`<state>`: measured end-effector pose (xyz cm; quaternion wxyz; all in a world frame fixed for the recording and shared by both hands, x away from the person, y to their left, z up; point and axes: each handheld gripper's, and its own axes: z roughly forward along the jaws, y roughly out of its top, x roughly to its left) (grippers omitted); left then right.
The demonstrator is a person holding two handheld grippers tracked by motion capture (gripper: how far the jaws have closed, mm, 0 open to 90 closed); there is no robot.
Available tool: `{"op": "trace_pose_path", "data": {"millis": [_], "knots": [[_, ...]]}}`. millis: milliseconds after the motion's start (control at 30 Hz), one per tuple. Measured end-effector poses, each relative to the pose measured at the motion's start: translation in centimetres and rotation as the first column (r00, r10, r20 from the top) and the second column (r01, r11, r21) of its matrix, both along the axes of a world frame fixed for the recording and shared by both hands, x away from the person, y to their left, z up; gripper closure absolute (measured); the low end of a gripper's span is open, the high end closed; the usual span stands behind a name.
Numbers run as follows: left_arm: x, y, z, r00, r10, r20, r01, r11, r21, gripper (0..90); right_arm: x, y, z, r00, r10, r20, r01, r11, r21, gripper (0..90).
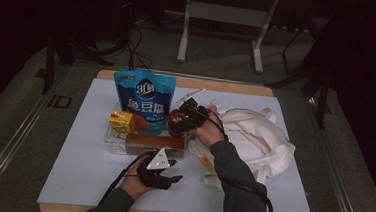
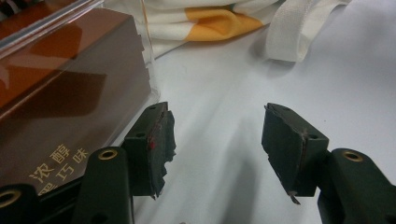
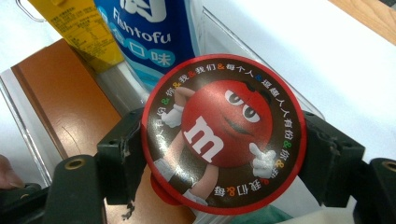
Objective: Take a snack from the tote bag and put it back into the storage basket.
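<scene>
The right gripper clamps one round M&M's tin across its rim, holding it just above the clear tray. The left gripper stands wide and empty beside the tray's near wall, over bare table. The step looks like moving the tin between tray and white cloth bag; next comes a steady carry clear of the tray wall. In the tray: one blue Fishtofu pouch, one yellow carton, one brown box.
</scene>
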<state>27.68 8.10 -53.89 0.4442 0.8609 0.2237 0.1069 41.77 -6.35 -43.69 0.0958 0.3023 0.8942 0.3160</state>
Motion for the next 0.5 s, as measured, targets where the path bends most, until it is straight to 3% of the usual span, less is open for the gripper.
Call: {"op": "trace_pose_path", "data": {"millis": [500], "knots": [[-0.1, 0.0, 0.0, 0.9999, -0.005, 0.009, 0.005, 1.0000, 0.006, 41.9, 0.0, 0.6, -1.5, 0.9998, -0.005, -0.018, 0.005, 0.9990, -0.046, 25.4]]}}
